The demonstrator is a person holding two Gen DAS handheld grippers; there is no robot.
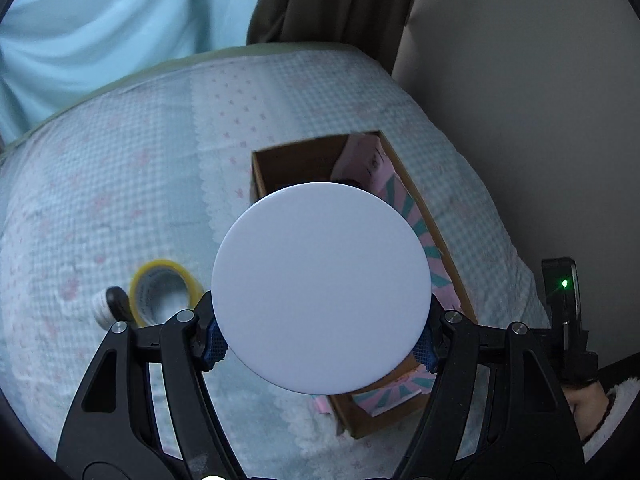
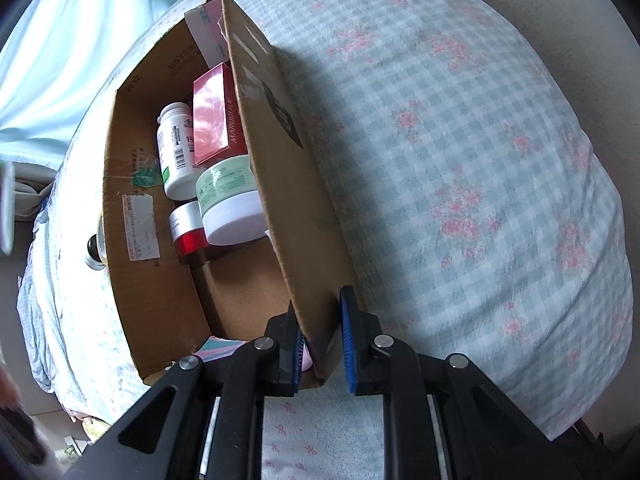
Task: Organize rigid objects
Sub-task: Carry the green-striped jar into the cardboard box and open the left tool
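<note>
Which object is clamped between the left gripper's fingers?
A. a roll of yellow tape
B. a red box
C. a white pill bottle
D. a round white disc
D: the left gripper is shut on the round white disc, its blue pads pressing the disc's two edges, while the yellow tape roll lies on the bedspread beside it.

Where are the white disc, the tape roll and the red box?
White disc (image 1: 322, 288), left wrist view, centre of its flat face.
Tape roll (image 1: 160, 286), left wrist view, on its yellow ring.
Red box (image 2: 212, 114), right wrist view, glossy front face.
</note>
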